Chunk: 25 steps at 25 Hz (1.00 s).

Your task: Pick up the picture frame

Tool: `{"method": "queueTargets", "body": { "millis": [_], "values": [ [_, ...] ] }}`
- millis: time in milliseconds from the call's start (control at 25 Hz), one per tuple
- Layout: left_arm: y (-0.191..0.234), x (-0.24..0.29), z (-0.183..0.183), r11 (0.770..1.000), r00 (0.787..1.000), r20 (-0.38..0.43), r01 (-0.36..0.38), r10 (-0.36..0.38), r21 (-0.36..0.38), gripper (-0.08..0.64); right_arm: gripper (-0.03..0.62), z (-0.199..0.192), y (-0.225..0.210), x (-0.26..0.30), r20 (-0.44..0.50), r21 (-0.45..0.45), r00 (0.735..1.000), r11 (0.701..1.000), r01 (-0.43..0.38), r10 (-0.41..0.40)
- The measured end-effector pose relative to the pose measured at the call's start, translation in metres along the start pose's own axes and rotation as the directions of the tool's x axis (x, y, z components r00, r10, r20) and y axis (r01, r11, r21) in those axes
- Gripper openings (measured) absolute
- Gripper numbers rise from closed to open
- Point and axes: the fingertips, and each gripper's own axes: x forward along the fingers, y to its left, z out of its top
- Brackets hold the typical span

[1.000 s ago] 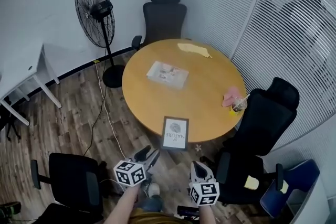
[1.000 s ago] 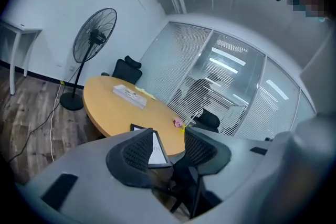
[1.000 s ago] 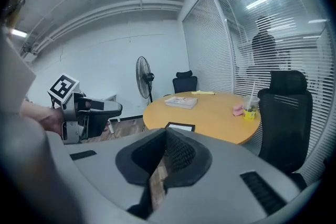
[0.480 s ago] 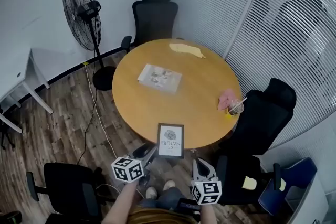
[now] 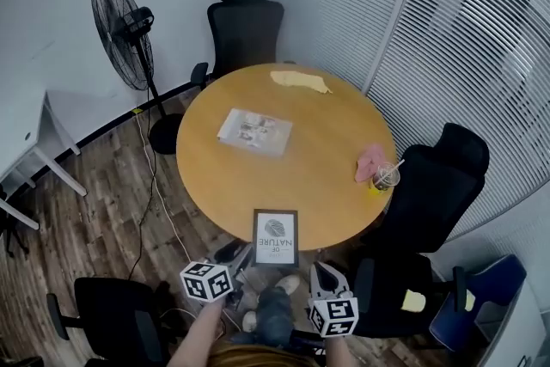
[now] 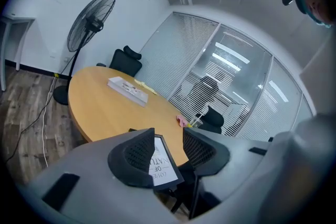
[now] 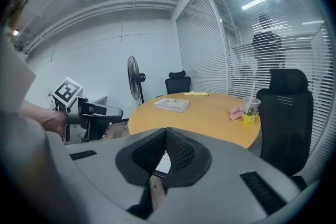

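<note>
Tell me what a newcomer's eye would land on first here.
The big round wooden table fills the middle of the head view, with a black picture frame at its near edge. Just below it are the left gripper, jaws closing with the frame showing through the gap but not gripped, and the right gripper, jaws together. A tall fan stands by the left wall.
</note>
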Motion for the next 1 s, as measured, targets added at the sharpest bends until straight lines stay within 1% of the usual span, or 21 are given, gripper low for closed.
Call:
{"method": "queueTargets", "body": {
  "millis": [80,240,520,680,800,920,1000],
  "values": [
    [0.002,0.009,-0.007,1.000,1.000,-0.029,0.007,-0.007,-0.004,0.187,0.012,-0.005,-0.006,0.003,-0.009,0.007,1.000,1.000,0.006,-0.006],
    [0.006,0.023,-0.022,1.000,0.995,-0.096,0.006,-0.005,0.012,0.189,0.012,-0.014,-0.015,0.009,-0.038,0.019,0.999,1.000,0.015,-0.014],
    [0.030,0.035,-0.041,0.999,0.987,-0.161,-0.032,0.027,-0.035,0.190,0.012,-0.021,-0.020,0.029,-0.087,-0.002,0.996,1.000,-0.016,0.016],
    [0.044,0.041,-0.060,0.994,0.974,-0.223,-0.048,0.025,-0.096,0.199,0.012,-0.028,-0.025,0.044,-0.115,-0.005,0.993,1.000,-0.027,0.026],
    [0.054,0.048,-0.075,0.985,0.964,-0.267,-0.053,0.008,-0.161,0.207,0.012,-0.034,-0.028,0.055,-0.141,0.006,0.989,0.999,-0.036,0.036],
    [0.061,0.057,-0.090,0.964,0.957,-0.290,-0.050,-0.029,-0.261,0.212,0.012,-0.041,-0.030,0.062,-0.167,0.020,0.985,0.999,-0.043,0.046],
    [0.068,0.060,-0.099,0.949,0.953,-0.301,-0.066,-0.032,-0.309,0.216,0.012,-0.046,-0.031,0.066,-0.183,0.025,0.982,0.999,-0.046,0.050]
  ]
}}
